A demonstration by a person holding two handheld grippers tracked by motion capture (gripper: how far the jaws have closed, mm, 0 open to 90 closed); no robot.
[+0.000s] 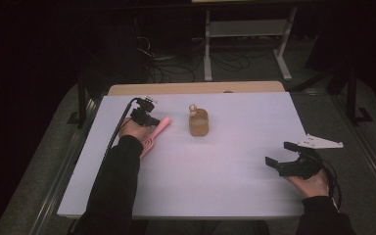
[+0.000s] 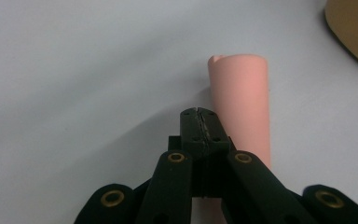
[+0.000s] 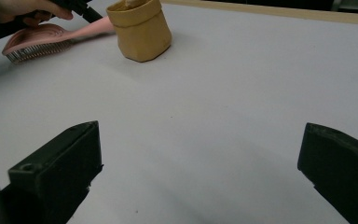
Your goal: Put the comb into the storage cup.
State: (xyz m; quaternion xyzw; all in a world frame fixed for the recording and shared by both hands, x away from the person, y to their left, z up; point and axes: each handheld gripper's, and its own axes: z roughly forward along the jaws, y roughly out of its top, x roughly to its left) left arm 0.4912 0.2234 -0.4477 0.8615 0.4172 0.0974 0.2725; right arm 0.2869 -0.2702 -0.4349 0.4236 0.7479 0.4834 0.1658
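Note:
A pink hairbrush [image 1: 149, 139] lies on the white tabletop [image 1: 215, 166] at the left, bristles down, its handle [image 1: 163, 125] pointing toward a tan fabric pouch [image 1: 199, 123]. My left gripper [image 1: 149, 119] is over the handle, and in the left gripper view [image 2: 199, 112] its jaws are pressed together with the handle [image 2: 242, 98] lying just to their right, not between them. My right gripper [image 1: 278, 152] rests near the right edge with its jaws wide apart [image 3: 200, 154] and nothing between them. It faces the pouch [image 3: 142, 30] and the brush [image 3: 39, 39].
Something pale pokes out of the pouch's top [image 1: 193, 108]. A wooden strip [image 1: 196, 88] borders the tabletop's far edge. Beyond it are floor cables [image 1: 176, 68] and a metal stand [image 1: 247, 39]. The pouch's corner [image 2: 354, 32] sits just right of the handle's tip.

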